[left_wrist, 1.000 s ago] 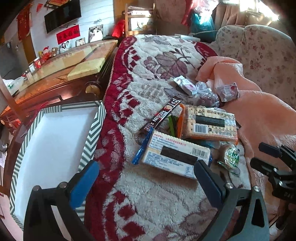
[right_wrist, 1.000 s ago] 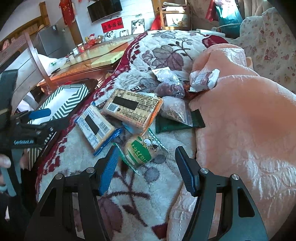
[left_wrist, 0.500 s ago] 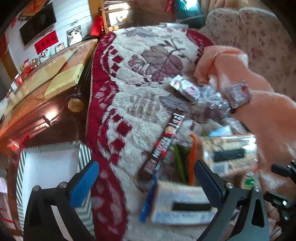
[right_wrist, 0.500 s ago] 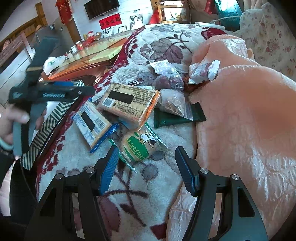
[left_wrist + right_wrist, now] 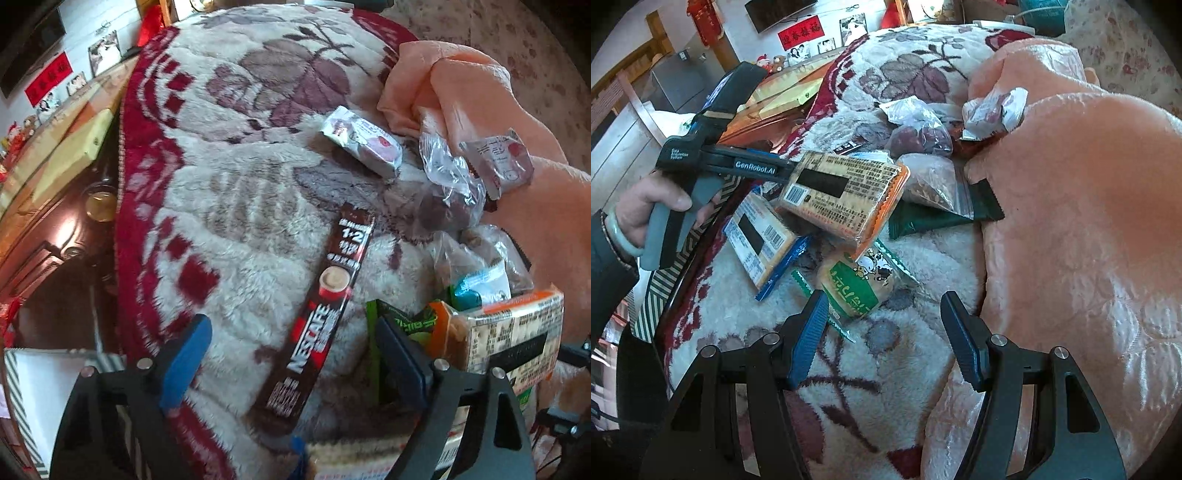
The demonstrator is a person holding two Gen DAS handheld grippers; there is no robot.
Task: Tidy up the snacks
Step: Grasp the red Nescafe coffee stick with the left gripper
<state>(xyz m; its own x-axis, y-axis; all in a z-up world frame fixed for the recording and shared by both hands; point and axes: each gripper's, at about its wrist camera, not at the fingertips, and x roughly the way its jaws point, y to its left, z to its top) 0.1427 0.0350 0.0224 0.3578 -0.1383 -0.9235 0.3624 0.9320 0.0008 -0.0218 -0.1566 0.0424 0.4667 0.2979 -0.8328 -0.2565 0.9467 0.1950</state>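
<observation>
— What's by your tongs?
— My left tongs are closing around one coffee stick, not pinching. My right tongs stay wide over one green bun pack.
— Farther?
— Two cracker packs, then three little bags on the blanket.

White wall with a dark screen, perhaps a television; sunlit wooden table.
</observation>
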